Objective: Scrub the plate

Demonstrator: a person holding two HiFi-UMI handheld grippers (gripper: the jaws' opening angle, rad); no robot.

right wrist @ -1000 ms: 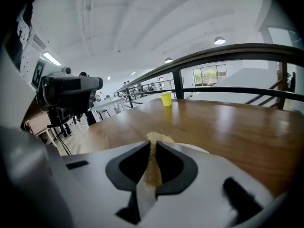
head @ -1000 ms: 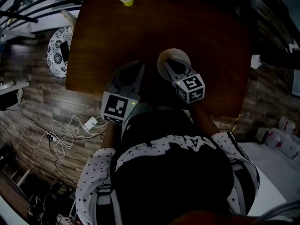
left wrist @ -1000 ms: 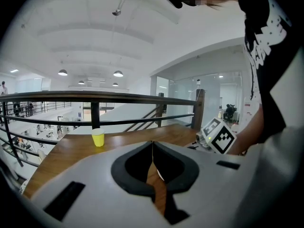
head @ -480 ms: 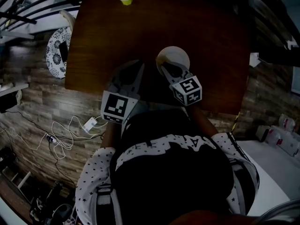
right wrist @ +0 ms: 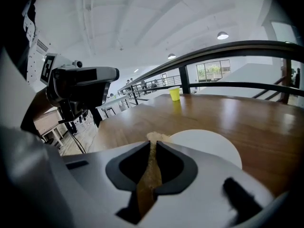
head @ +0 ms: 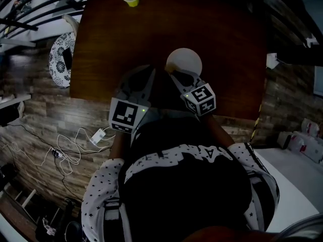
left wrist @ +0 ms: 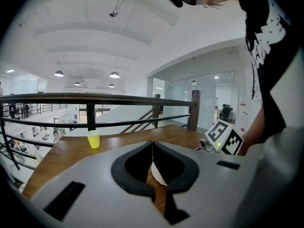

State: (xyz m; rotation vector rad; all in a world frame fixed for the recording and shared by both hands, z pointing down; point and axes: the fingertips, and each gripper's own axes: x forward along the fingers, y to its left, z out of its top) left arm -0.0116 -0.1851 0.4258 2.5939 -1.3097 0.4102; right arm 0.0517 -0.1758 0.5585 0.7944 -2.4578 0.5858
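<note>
Head view showed the right gripper (head: 179, 77) drawn back toward the frame's bottom since a second earlier. This bared nearly the whole white plate (head: 184, 59) at the middle of the wooden table (head: 227, 39). Its jaws pinched a tan scrubbing pad (right wrist: 151, 172), whose tip lay at the plate's near rim. The left gripper (head: 150, 74), jaws pressed together, had stayed left of the plate. White lettering on the person's black shirt (head: 181, 158) was too cut off to read.

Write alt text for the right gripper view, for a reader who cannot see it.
The right claw is shut on a tan scrubbing pad, whose tip is close to the rim of a white plate lying flat on a wooden table. A yellow cup stands far back, near a railing.
</note>
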